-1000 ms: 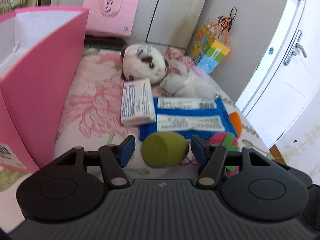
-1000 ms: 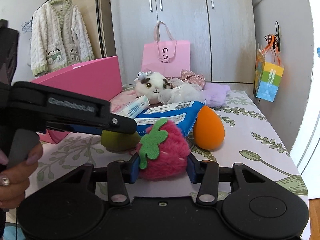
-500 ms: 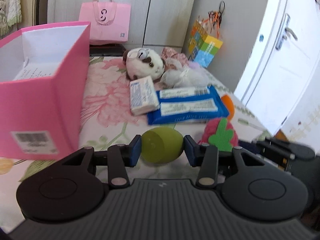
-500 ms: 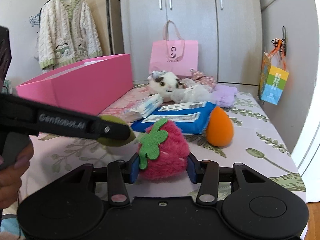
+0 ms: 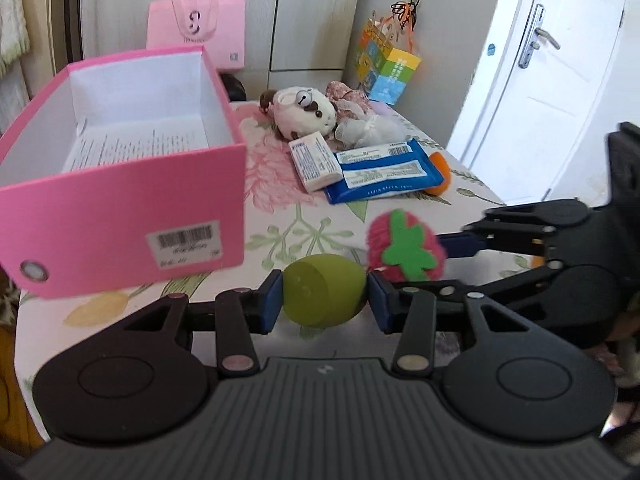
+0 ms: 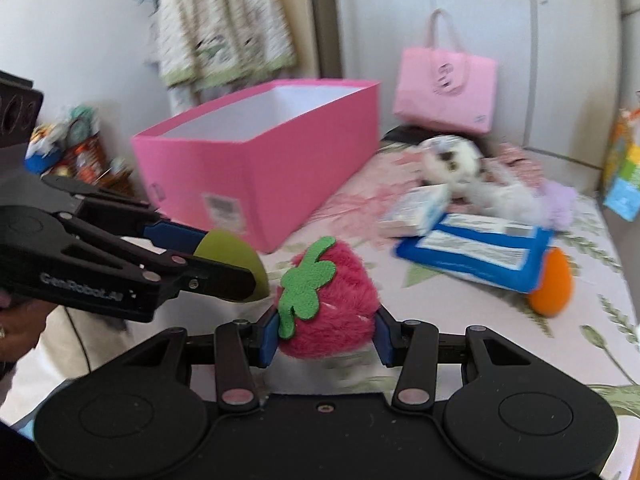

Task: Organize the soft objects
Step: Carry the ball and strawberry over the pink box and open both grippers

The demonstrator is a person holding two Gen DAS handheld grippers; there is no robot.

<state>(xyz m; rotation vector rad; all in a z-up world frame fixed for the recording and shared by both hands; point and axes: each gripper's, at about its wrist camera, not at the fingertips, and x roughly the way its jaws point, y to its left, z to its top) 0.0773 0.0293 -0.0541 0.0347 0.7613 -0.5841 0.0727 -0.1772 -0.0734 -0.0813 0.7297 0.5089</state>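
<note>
bedroom scene with a floral bedsheet (image 5: 280,200) as the work surface and grey wardrobe doors (image 5: 312,12) behind. left gripper (image 5: 325,294) is closed on a green sponge egg (image 5: 323,289), both blue pads pressing its sides. right gripper (image 6: 322,334) is closed on a pink plush strawberry (image 6: 328,304), its green felt leaf turned toward the camera. compared with the views one second earlier, the left gripper, then still open around the egg on the sheet, has since closed and lifted it; both grippers have risen and swung leftward, so that the open pink box (image 5: 132,168), previously seen only as a side wall, now shows its white interior and a printed sheet on its floor. this suggests that both grasps are done and the carry toward the box is under way, release being the likely next step. both held items hang clear of the sheet, just short of the box's near corner and almost touching each other. the grippers are held roughly level, side by side, fingers aimed toward the box. left on the sheet: plush hamster (image 5: 304,114), blue wipes pack (image 5: 384,176), small white pack (image 5: 316,162), orange sponge egg (image 6: 550,288).
</note>
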